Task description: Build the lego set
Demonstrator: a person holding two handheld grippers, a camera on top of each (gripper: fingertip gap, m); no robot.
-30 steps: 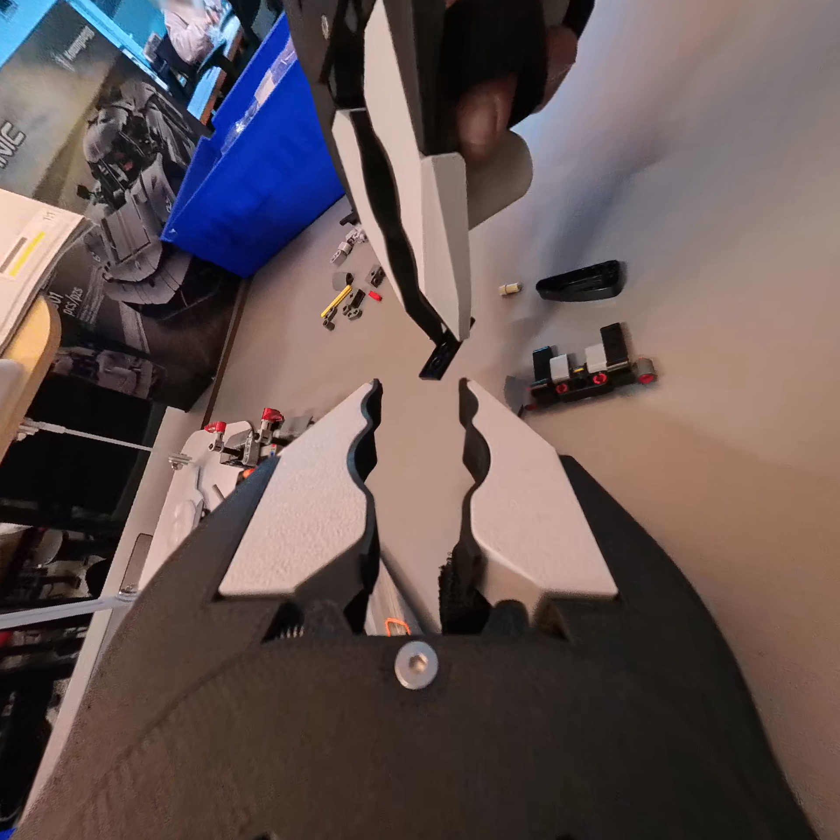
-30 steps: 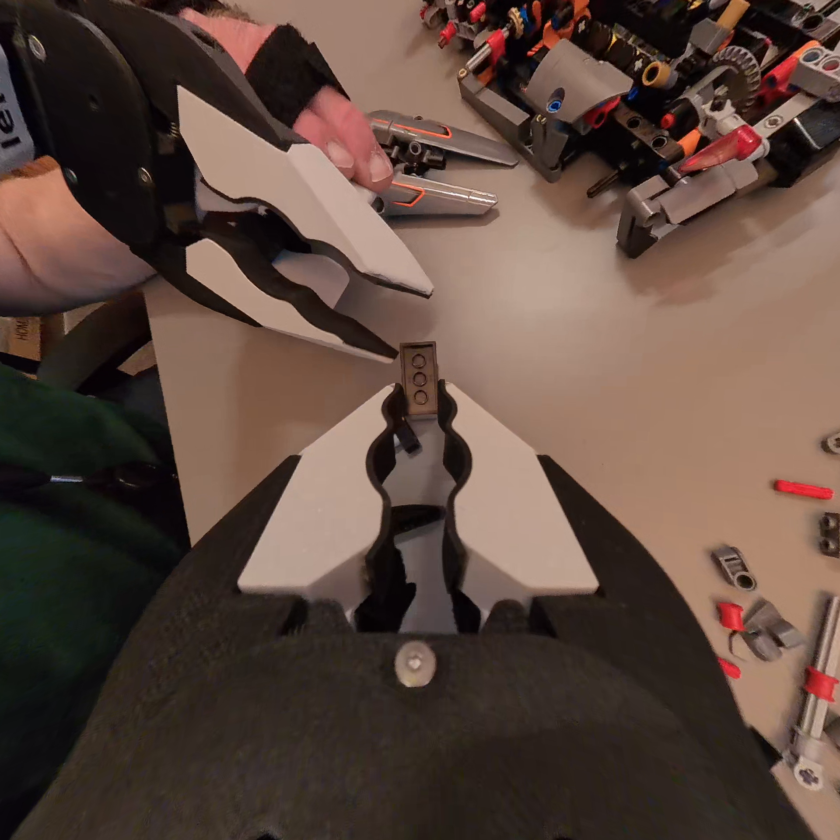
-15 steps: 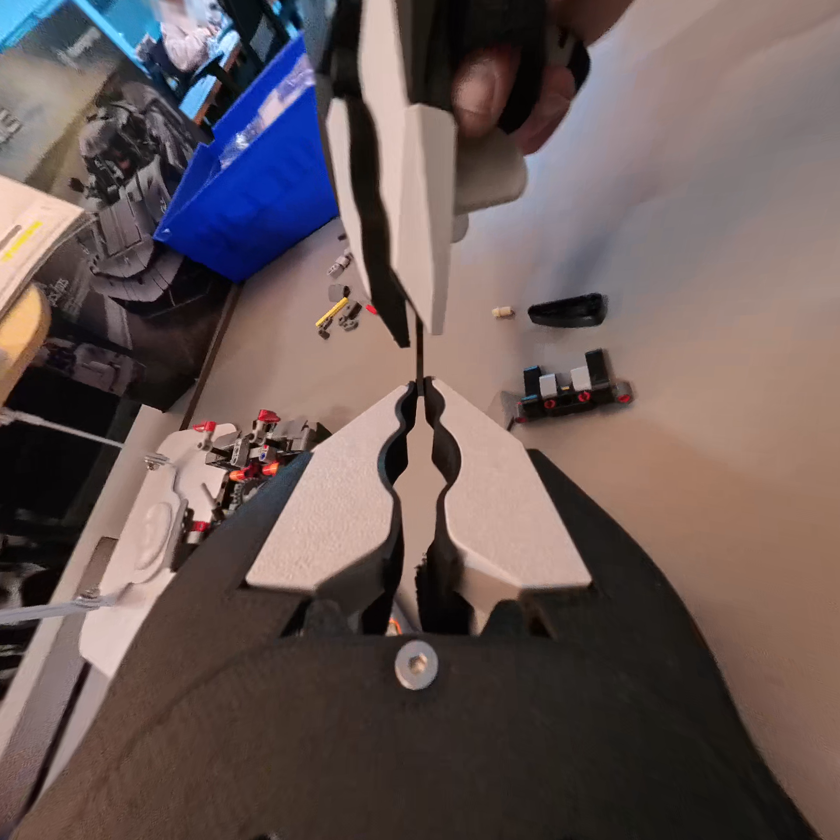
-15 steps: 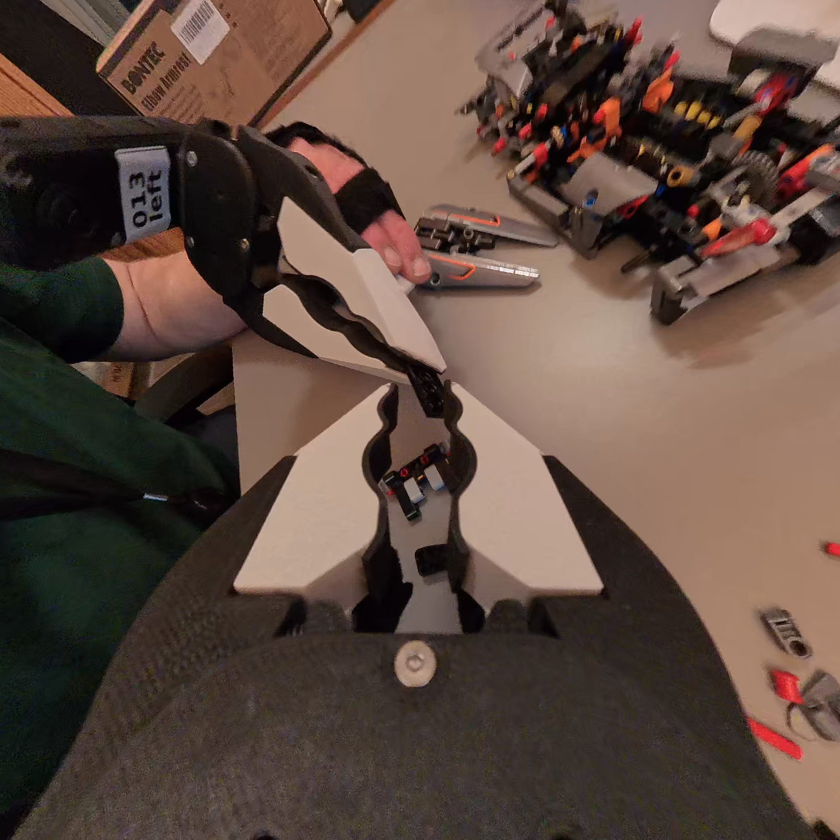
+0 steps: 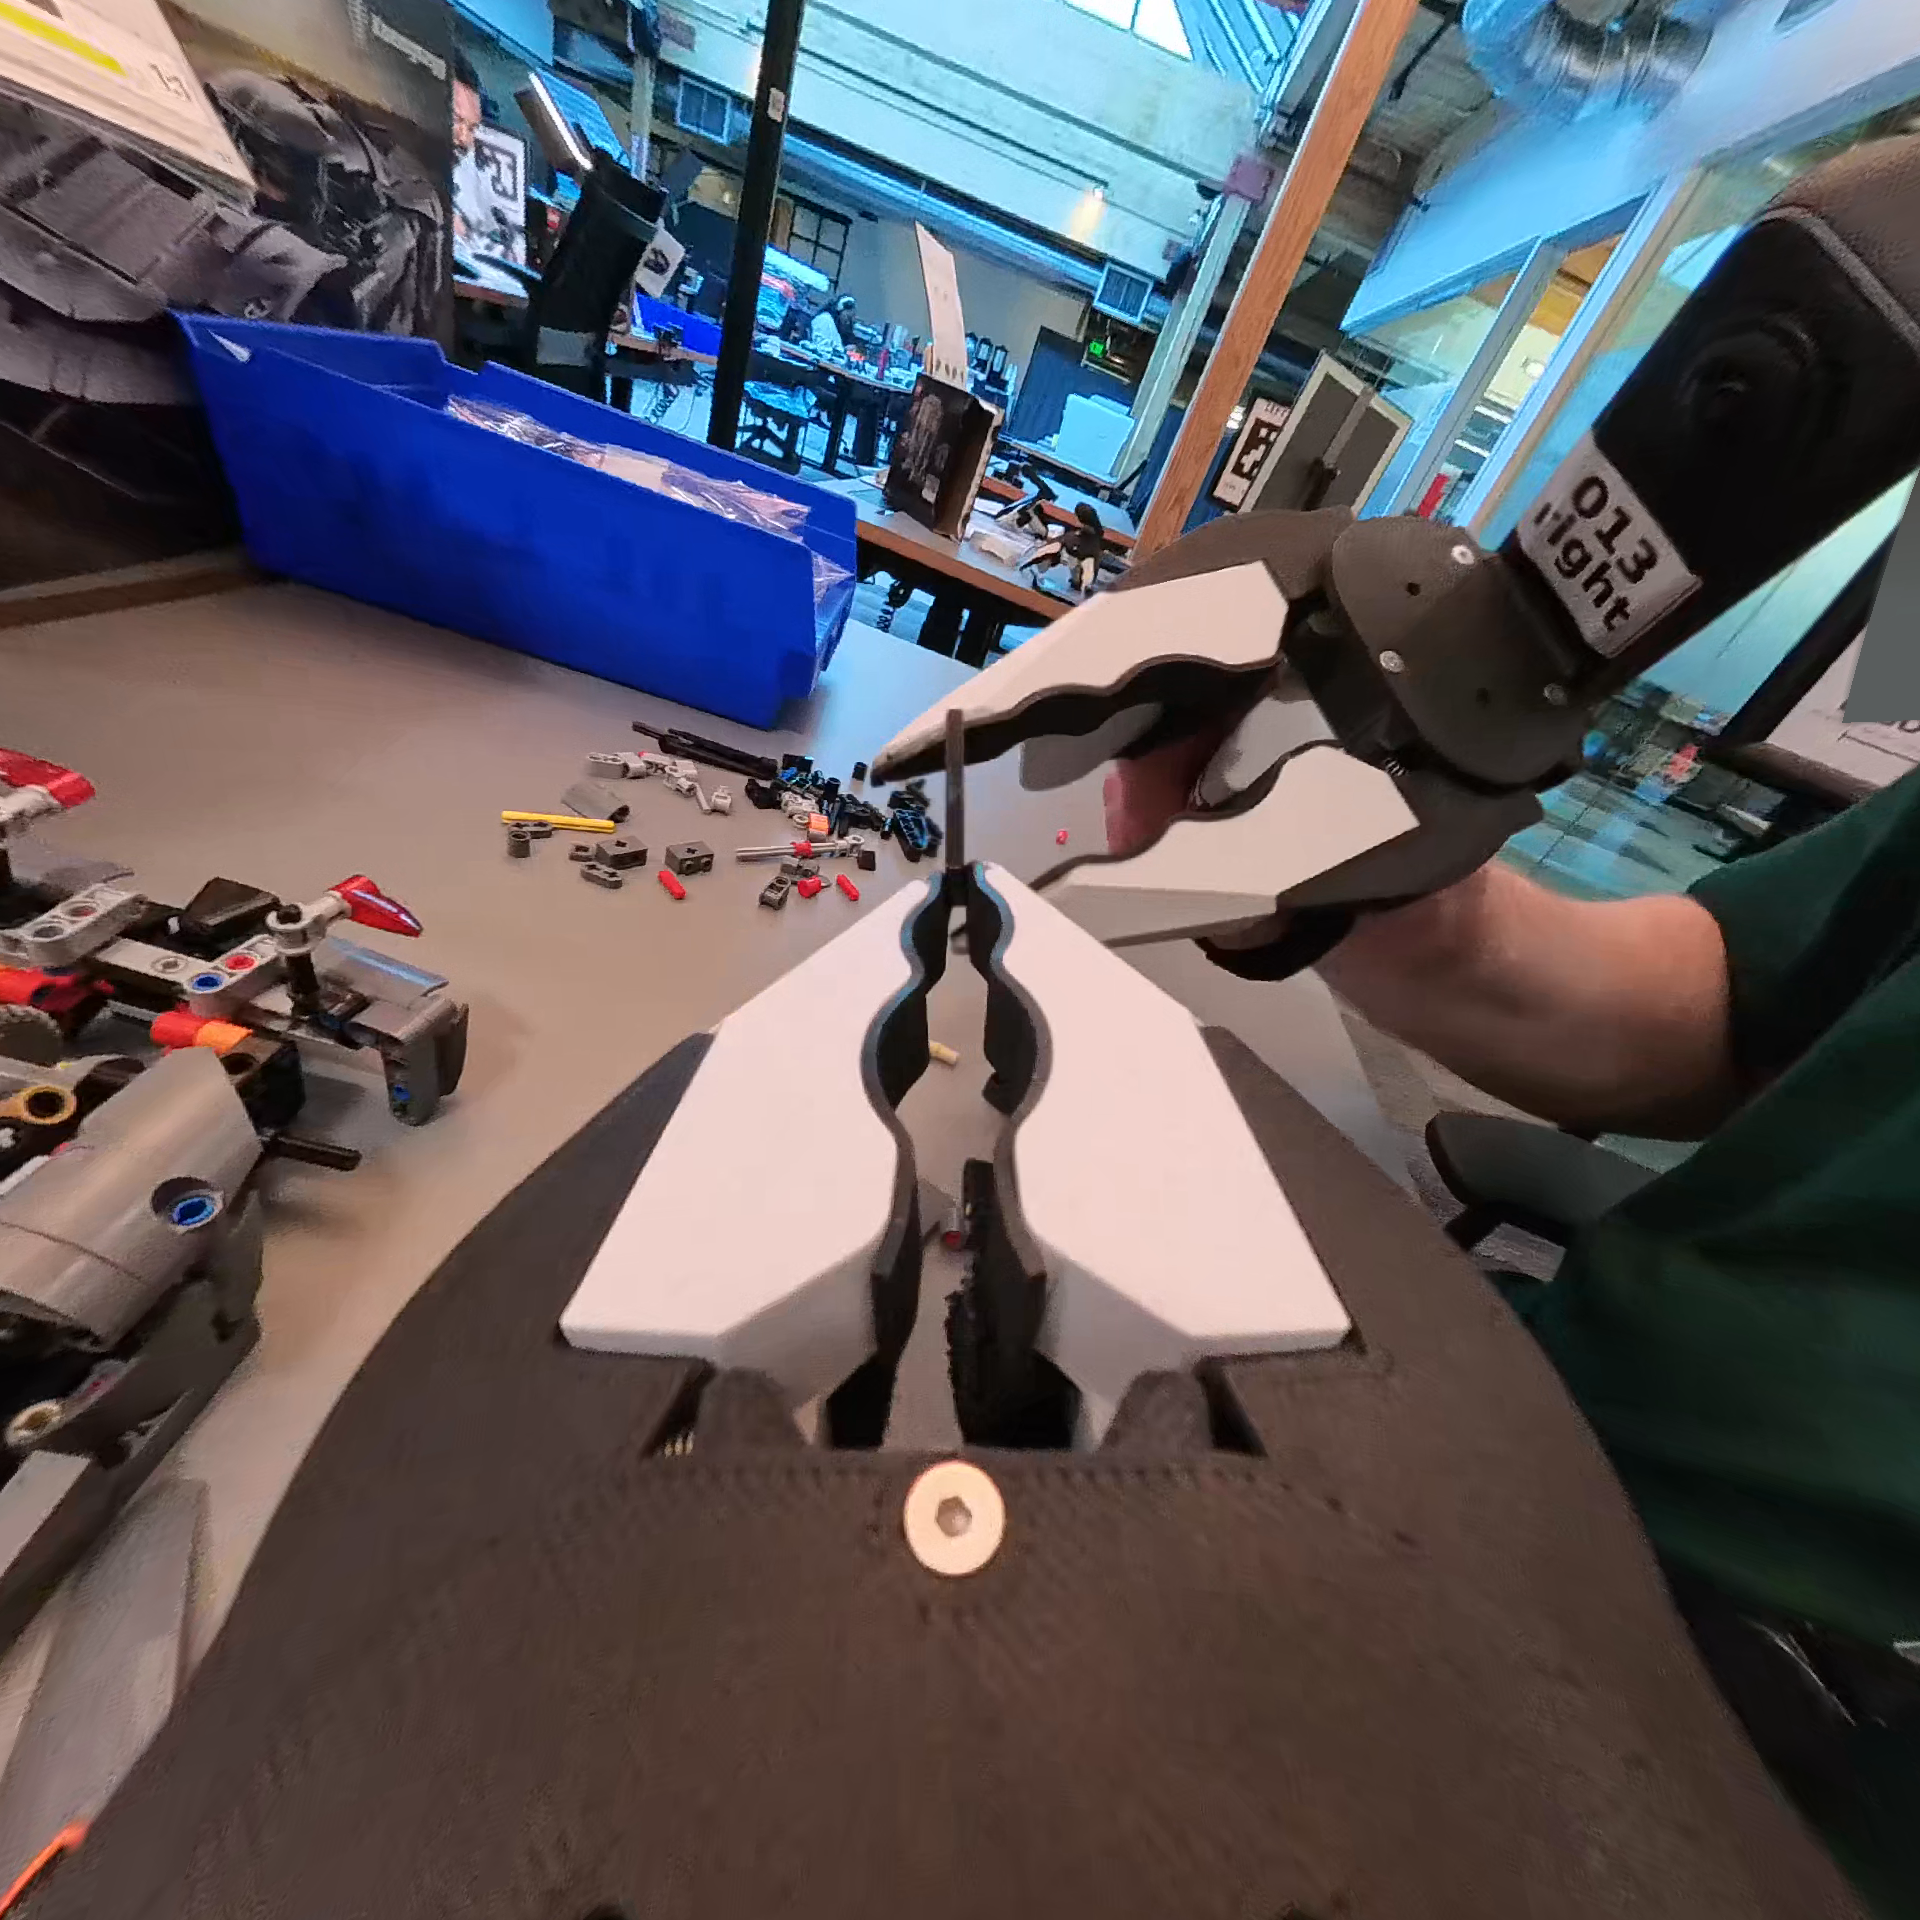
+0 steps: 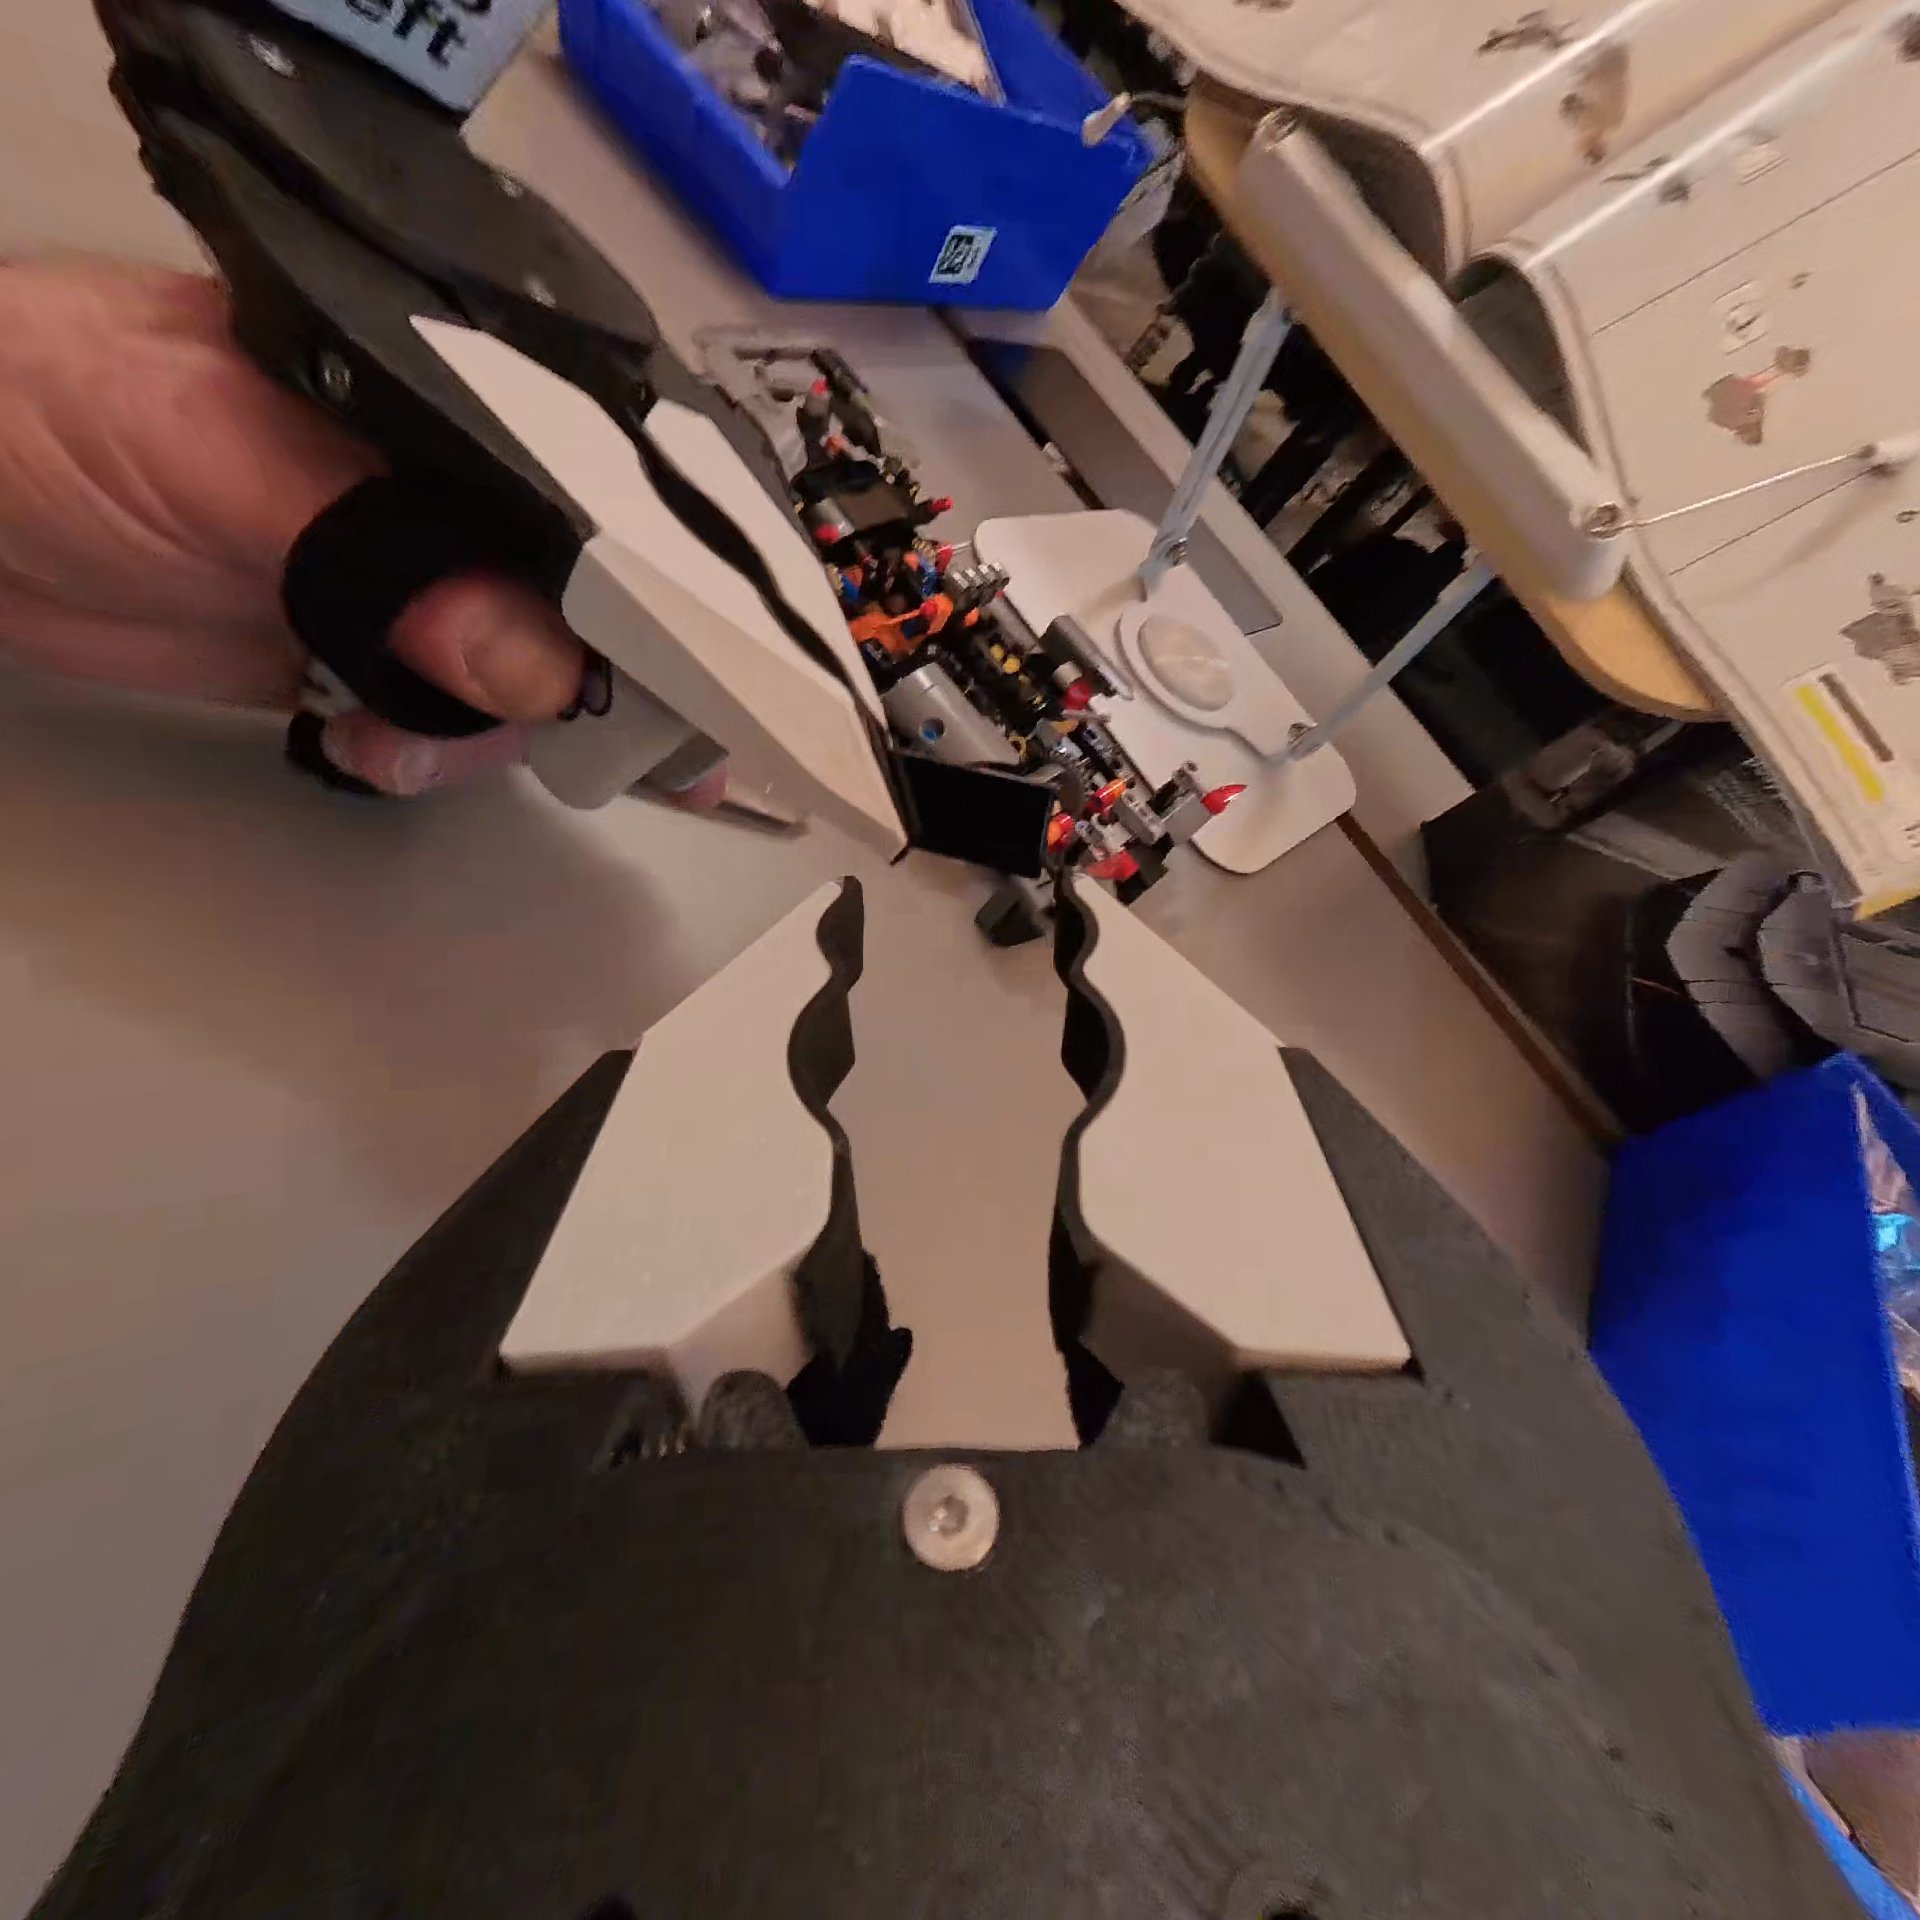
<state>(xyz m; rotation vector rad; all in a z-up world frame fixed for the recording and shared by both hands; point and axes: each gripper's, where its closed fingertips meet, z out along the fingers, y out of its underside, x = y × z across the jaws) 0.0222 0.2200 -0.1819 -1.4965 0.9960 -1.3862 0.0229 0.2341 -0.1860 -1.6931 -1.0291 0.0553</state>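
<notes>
My left gripper (image 5: 956, 883) is shut on a thin black lego plate (image 5: 954, 790), which stands edge-on above its tips. In the right wrist view the same plate (image 6: 977, 821) shows as a flat black rectangle at the tips of the left gripper (image 6: 896, 805). My right gripper (image 6: 956, 899) is open and empty, with its tips just below the plate. In the left wrist view the right gripper (image 5: 966, 826) has one finger on each side of the plate, with gaps. The partly built lego model (image 5: 208, 997) lies on the grey table at the left and also shows in the right wrist view (image 6: 935, 623).
Loose small lego parts (image 5: 727, 821) lie scattered ahead of a blue bin (image 5: 520, 540). A small black piece (image 6: 1008, 920) lies on the table under the plate. A white stand base (image 6: 1195, 665) and a second blue bin (image 6: 1745, 1351) sit near the table edge. Both grippers' tips are close together, under 4 cm apart. The partly built lego model (image 5: 208, 997) is about 15 centimetres from both grippers' fingertips.
The right gripper held the black plate and the left was open. The left gripper closed on the plate, then the right gripper opened and let it go. Both grippers tilted.
</notes>
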